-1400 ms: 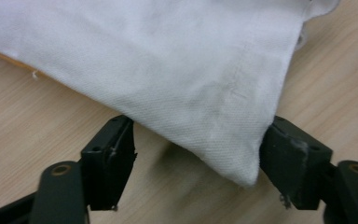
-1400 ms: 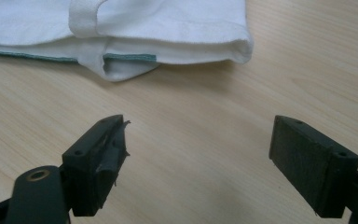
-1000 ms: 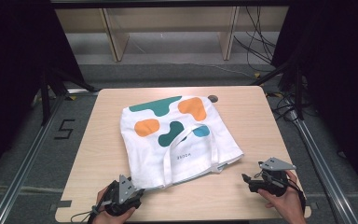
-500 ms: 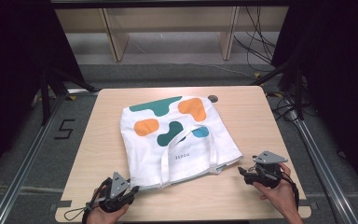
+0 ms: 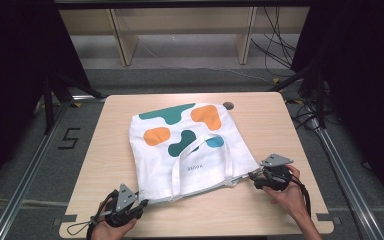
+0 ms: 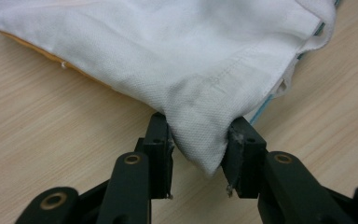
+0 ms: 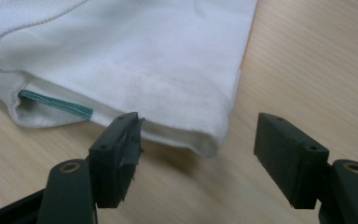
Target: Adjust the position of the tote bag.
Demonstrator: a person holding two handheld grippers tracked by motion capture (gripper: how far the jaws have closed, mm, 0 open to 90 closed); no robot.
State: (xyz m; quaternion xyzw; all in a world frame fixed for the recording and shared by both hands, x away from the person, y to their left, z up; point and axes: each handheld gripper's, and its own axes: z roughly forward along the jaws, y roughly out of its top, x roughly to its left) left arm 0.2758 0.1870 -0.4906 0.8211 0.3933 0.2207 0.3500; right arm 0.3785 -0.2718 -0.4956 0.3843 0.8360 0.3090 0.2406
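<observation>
A white tote bag (image 5: 185, 150) with green, orange and blue blobs lies flat on the wooden table (image 5: 280, 130), its handles toward me. My left gripper (image 5: 139, 204) sits at the bag's near left corner. In the left gripper view, that corner (image 6: 200, 140) is bunched between the two pads, so the left gripper (image 6: 198, 158) is shut on it. My right gripper (image 5: 254, 179) is at the near right corner. In the right gripper view the right gripper (image 7: 198, 140) is open wide, and the folded corner of the bag (image 7: 205, 140) lies on the table between its jaws.
A small dark round object (image 5: 228, 105) lies at the bag's far edge. Bare wood runs along both sides of the bag and the near edge. Metal rails flank the table, and wooden shelf legs (image 5: 122, 40) stand behind it.
My right gripper has moved left and a little forward up to the bag's right corner. My left gripper has shifted slightly at the left corner.
</observation>
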